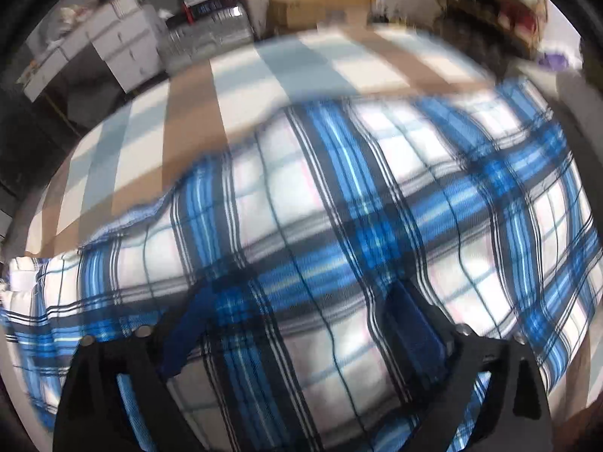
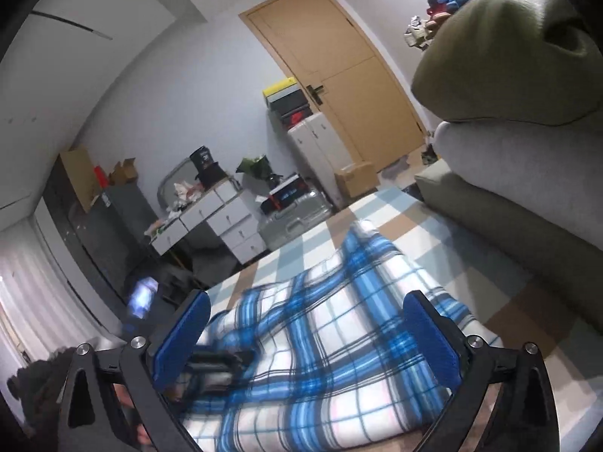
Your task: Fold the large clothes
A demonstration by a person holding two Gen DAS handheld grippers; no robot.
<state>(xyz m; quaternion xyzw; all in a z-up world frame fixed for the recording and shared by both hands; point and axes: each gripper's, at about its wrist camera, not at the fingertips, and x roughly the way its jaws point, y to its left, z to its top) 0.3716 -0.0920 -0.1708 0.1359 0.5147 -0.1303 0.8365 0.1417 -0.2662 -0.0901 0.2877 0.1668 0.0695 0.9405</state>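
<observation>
Left gripper (image 1: 301, 324): jaws spread wide, nothing pinched, pointing steeply down over the blue plaid garment (image 1: 339, 203). Right gripper (image 2: 307, 333): jaws fully apart, empty, aimed nearly level above the same cloth. Garment lies flat on the striped bed cover (image 1: 196, 86), beside grey-green cushions (image 2: 508, 196).

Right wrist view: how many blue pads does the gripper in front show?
2. One pad is at the lower left, the other pad at the lower right. They stand wide apart, with nothing pinched, over the plaid cloth. None seems hidden.
</observation>
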